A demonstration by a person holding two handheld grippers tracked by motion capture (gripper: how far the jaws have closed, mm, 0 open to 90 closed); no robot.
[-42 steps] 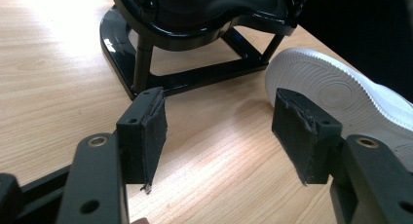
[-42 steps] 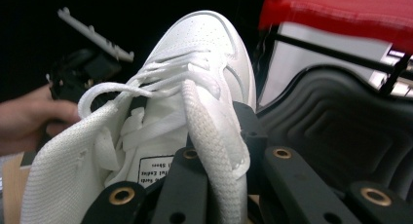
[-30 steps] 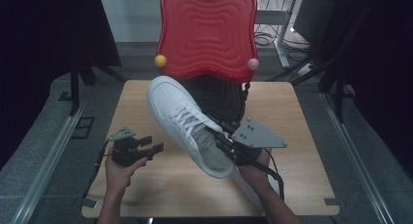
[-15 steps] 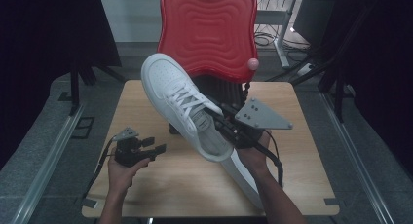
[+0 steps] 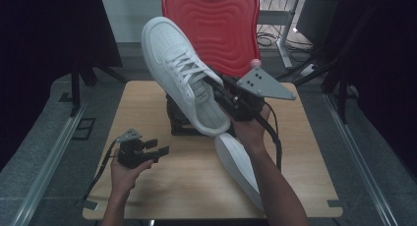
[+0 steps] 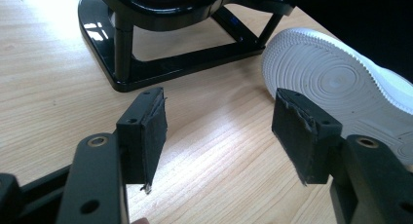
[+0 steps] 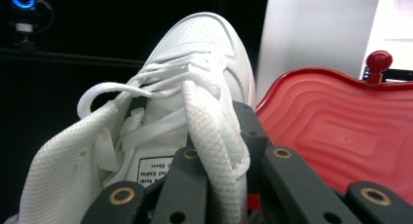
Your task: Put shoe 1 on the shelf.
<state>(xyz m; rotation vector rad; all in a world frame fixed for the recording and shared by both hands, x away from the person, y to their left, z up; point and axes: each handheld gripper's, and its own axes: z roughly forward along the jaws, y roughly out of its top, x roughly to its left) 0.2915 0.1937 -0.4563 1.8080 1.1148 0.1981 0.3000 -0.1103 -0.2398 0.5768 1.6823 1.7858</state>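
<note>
High view first: a white sneaker (image 5: 184, 78) is being held up in the air by the right gripper (image 5: 227, 94), well above the table (image 5: 162, 186) and in front of the red chair-back thing (image 5: 216, 24). The shoe's long axis is running on a diagonal, toe up and away toward the far left, heel down near the hand. The grip is being made at the heel end, on the collar beside the tongue, so nearly all of the shoe's length is hanging out past the fingers.

Right gripper view backs that up: the fingers are being kept closed tight on the mesh collar edge of the sneaker (image 7: 195, 87), with the laces and toe stretching straight ahead of them.

A second shoe (image 5: 238, 167) is lying on its side on the table, sole facing left, just below the right forearm. A black stand (image 5: 179, 125) is sitting behind it, under the raised shoe.

The left gripper (image 5: 158, 150) is being held low over the table's near left, fingers wide open with nothing between them. In the left gripper view the lying shoe's sole (image 6: 336, 83) is showing ahead and to the right of the fingers (image 6: 148, 131), near but not touching, with the stand's base (image 6: 160, 63) ahead and to the left.

So the lying shoe is probably easier for the open left hand, since the right one is occupied.
</note>
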